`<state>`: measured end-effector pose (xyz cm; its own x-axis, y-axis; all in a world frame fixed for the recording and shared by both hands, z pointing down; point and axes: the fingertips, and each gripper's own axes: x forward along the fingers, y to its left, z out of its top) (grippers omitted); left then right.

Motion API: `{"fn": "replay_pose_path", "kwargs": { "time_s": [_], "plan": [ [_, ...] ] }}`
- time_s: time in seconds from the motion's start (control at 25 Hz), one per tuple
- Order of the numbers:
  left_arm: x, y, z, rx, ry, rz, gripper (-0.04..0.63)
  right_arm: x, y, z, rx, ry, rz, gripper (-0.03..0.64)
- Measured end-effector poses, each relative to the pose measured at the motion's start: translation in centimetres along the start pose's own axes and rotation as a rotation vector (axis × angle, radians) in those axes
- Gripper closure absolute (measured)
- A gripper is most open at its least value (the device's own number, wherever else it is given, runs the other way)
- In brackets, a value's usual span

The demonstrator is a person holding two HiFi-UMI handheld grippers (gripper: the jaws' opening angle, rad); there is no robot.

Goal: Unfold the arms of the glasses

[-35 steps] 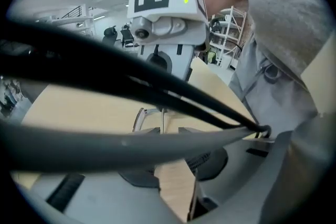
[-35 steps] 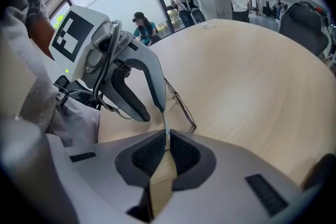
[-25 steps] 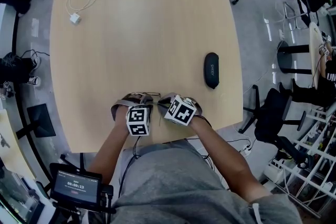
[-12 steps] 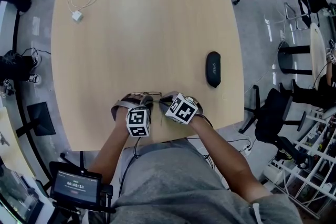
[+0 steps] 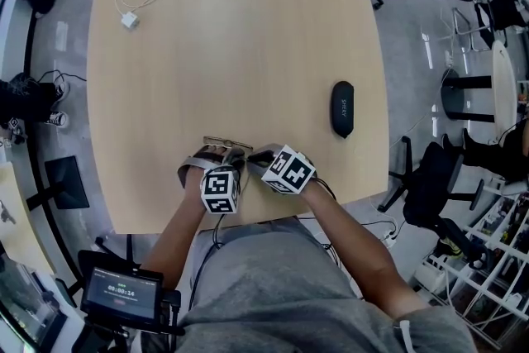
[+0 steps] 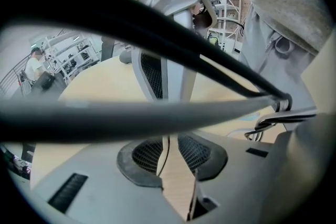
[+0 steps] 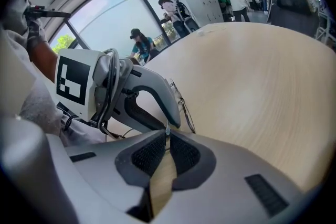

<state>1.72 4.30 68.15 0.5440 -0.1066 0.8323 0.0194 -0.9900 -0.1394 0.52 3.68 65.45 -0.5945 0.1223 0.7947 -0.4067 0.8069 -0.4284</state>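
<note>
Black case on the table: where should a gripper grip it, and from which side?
I'd take the black case across its narrow middle, from above, one jaw on each long side. It lies flat, a slim rounded oval, long sides facing left and right in the head view, bare table around it.

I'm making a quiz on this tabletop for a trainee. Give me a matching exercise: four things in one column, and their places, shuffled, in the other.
Things:
1. glasses
2. case
3. cable
4. screen

Places:
A. far left corner of the table
B. off the table, at the near left
C. by the table's near edge
D. on the table's right side

Pairs: 1-C; 2-D; 3-A; 4-B
</note>
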Motion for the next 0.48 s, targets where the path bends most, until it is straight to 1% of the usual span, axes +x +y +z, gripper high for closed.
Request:
{"fn": "replay_pose_path", "kwargs": {
  "time_s": [0.12, 0.16, 0.24, 0.36, 0.48],
  "plan": [
    [-0.1, -0.1, -0.1, -0.013, -0.027, 0.023, 0.515, 0.3, 0.3, 0.1, 0.000, -0.004, 0.005, 0.604],
    [-0.2, -0.1, -0.1, -0.016, -0.032, 0.033, 0.526, 0.4, 0.5, 0.0, -0.003, 0.000, 0.008, 0.604],
    [-0.3, -0.2, -0.3, -0.021, -0.035, 0.053, 0.574, 0.6, 0.8, -0.3, -0.006, 0.005, 0.014, 0.604],
    [-0.2, -0.4, -0.4, -0.023, -0.047, 0.062, 0.577, 0.8, 1.0, -0.5, 0.010, -0.002, 0.014, 0.604],
    [-0.3, -0.7, -0.4, -0.008, -0.044, 0.059, 0.577, 0.9, 1.1, -0.6, 0.010, 0.001, 0.014, 0.604]
  ]
}}
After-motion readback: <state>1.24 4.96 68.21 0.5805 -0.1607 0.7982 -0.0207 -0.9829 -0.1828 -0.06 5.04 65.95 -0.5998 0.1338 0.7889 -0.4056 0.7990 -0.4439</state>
